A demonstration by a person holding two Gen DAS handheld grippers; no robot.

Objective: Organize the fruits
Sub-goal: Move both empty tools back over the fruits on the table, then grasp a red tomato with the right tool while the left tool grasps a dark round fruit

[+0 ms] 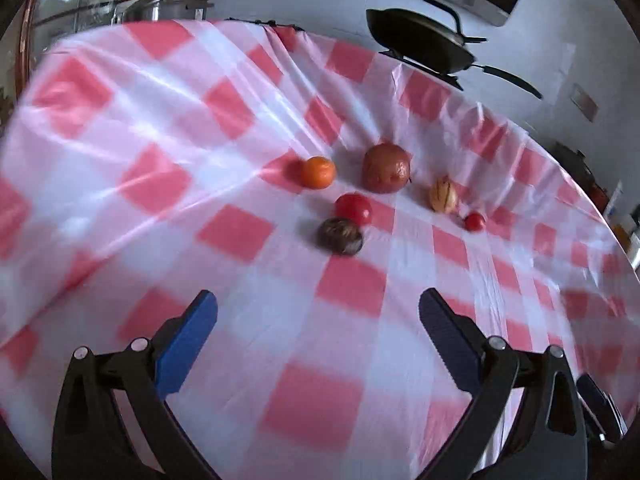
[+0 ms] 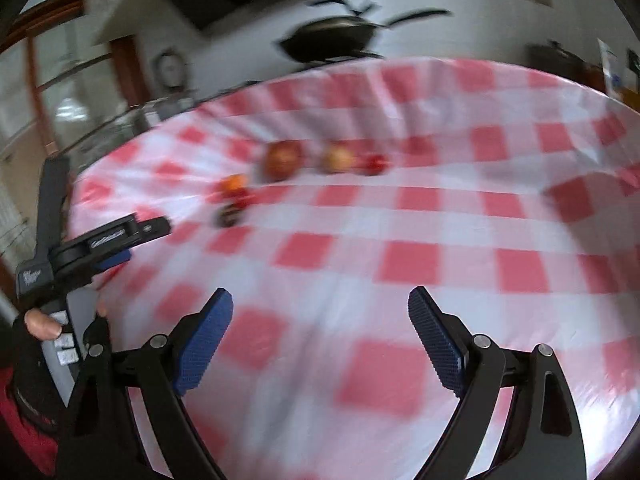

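Observation:
Several fruits lie together on the red-and-white checked tablecloth (image 1: 200, 128). In the left wrist view I see an orange (image 1: 318, 172), a large reddish-brown fruit (image 1: 386, 168), a red tomato (image 1: 353, 209), a dark purple fruit (image 1: 340, 236), a striped yellow fruit (image 1: 443, 194) and a small red fruit (image 1: 474, 221). My left gripper (image 1: 318, 316) stands open and empty, well short of them. My right gripper (image 2: 320, 312) is open and empty too, far from the blurred fruits: the reddish-brown fruit (image 2: 282, 159), the orange (image 2: 234, 183) and the yellow fruit (image 2: 338, 159).
A black pan (image 1: 424, 42) sits beyond the table's far edge, and a metal pot (image 1: 154, 10) stands at the back left. In the right wrist view the other gripper's body (image 2: 108, 240) and a gloved hand (image 2: 44, 326) show at the left. Both pictures are motion-blurred.

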